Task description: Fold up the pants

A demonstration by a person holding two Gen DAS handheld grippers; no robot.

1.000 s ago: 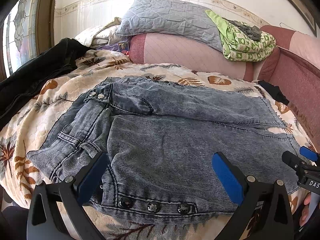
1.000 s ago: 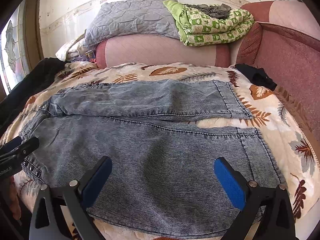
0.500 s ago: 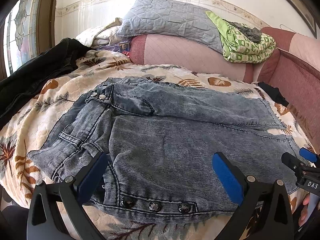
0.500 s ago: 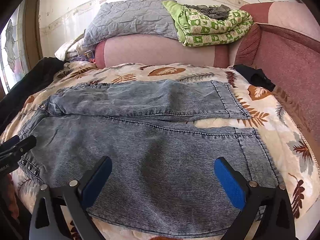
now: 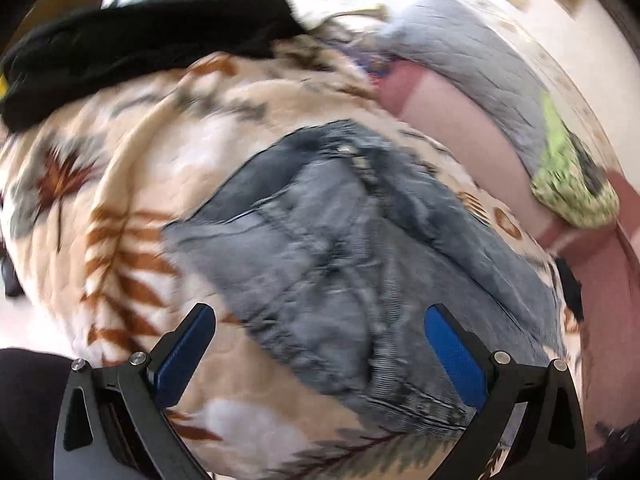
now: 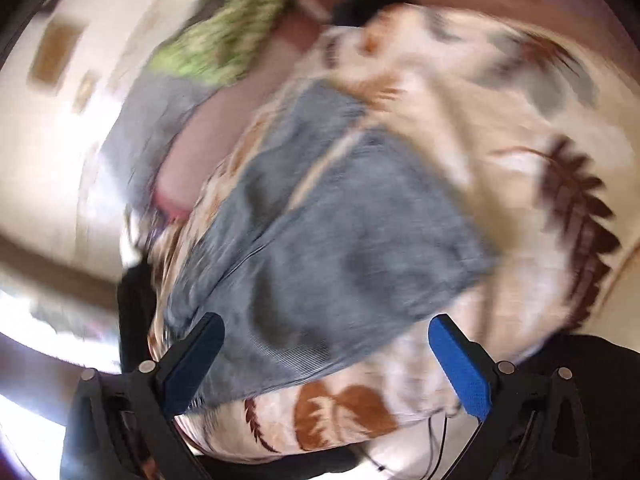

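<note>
The blanket [image 5: 132, 184] covered the bed, and the jeans [image 5: 344, 256] lay flat on it, not yet folded. The left claw [image 5: 318, 346] was wide and empty near the waist. The right claw [image 6: 326, 354] was wide and empty near the leg ends. Next, each should probably grab an edge.

Right view: motion blur smears everything, jeans [image 6: 320, 216] edges unreadable
Left view: waistband buttons [image 5: 362, 164] blurred
Green bundle [image 6: 224, 40]: pattern smeared
Blanket [image 5: 120, 208]: near edge cut off
</note>
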